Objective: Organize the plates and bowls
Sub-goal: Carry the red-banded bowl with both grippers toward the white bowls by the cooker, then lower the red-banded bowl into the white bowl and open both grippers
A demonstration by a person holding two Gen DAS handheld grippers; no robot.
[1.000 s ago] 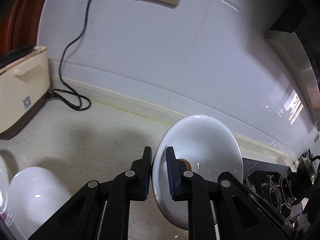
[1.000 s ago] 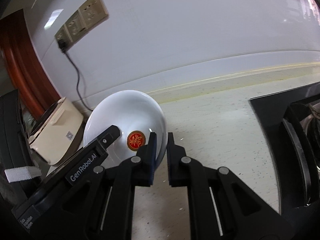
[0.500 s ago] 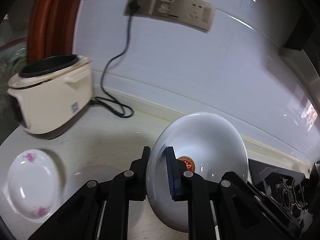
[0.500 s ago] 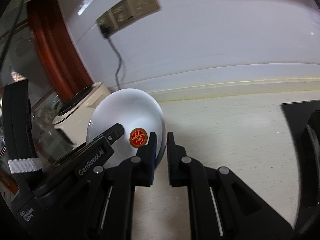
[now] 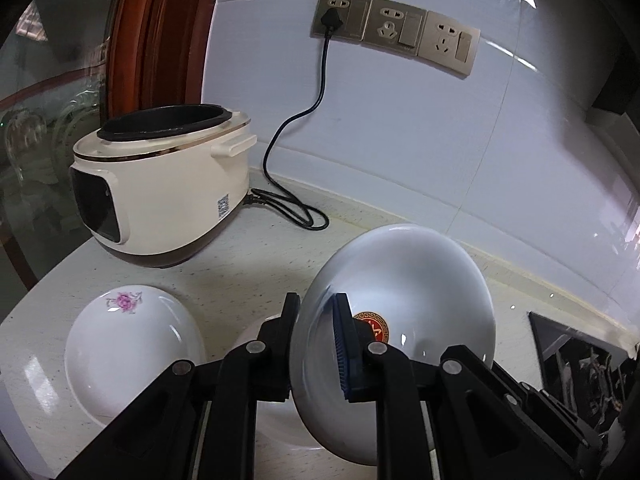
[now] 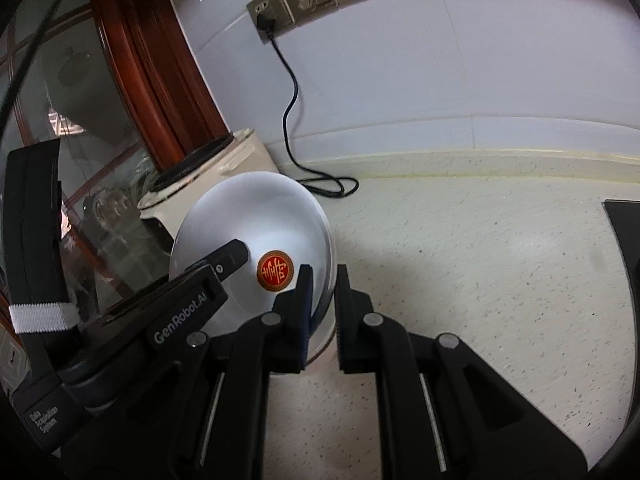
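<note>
So the white bowl (image 5: pixel 400 280) with the little red round sticker (image 5: pixel 370 326) was up off the counter (image 5: pixel 248 264), tipped on its side and held by both grippers at once. The left gripper (image 5: pixel 316 344) had its jaws closed tight on the rim, one blue pad inside the bowl and the other finger outside. Same deal with the right gripper (image 6: pixel 320 300), jaws clamped on the opposite edge of the rim. Below and just left of the bowl sat a white plate with pink flowers (image 5: pixel 128 344) on the counter, with another white dish (image 5: pixel 276 408) mostly hidden behind the fingers. Further back stood a cream rice cooker (image 5: pixel 164 184), its black cord (image 5: pixel 288 168) plugged into the wall outlet (image 5: pixel 340 14).
</note>
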